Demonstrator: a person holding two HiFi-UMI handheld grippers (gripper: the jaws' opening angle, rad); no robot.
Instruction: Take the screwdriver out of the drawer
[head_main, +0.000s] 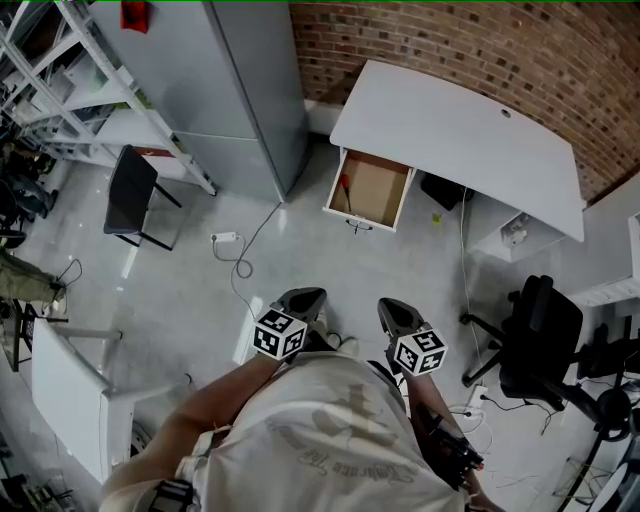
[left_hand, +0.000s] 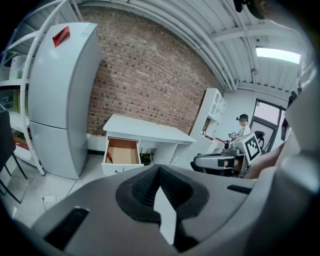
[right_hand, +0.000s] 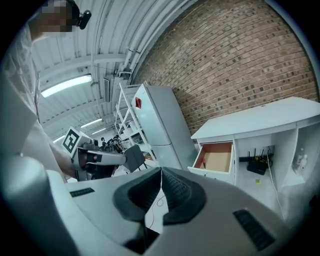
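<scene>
Your left gripper has its jaws pressed together at the tips, with nothing between them. Your right gripper matches it: jaws together, empty. You're holding both out in front of your chest, side by side and a little apart, each tipped slightly downward.

Ahead of you, well apart from both grippers, the white desk stands against the brick wall. Its drawer is pulled out, brown bottom on show. The screwdriver lies inside it, along the left side as your head camera sees it, red handle showing. It lies untouched.

Left of the desk stands a tall grey cabinet. A white cable trails over the floor between you and the drawer. A black office chair sits off to your right, near the desk's end.
</scene>
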